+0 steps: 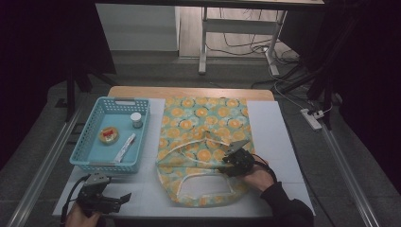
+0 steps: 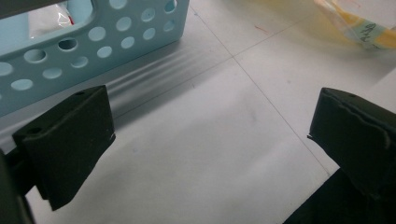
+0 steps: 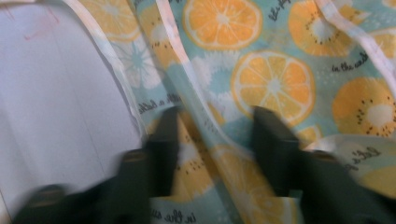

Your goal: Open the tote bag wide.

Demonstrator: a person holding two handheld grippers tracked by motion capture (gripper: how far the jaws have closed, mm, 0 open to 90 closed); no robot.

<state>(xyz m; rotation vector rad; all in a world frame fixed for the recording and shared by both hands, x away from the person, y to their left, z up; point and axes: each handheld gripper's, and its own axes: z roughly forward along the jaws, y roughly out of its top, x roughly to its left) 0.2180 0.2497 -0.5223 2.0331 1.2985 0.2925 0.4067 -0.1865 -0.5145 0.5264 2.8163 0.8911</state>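
Covering a wooden table (image 1: 189, 91), white sheets (image 1: 269, 127), seemingly paper.

On the fruit-print bag (image 3: 261, 79) you can read dark script between the orange slices: "in the" at the right edge and "a little" beside the pale trim. Other scraps of lettering there are too blurred for you to read.

Dim rm, grey floor (image 1: 42, 123), metal desk legs (image 1: 203, 42)
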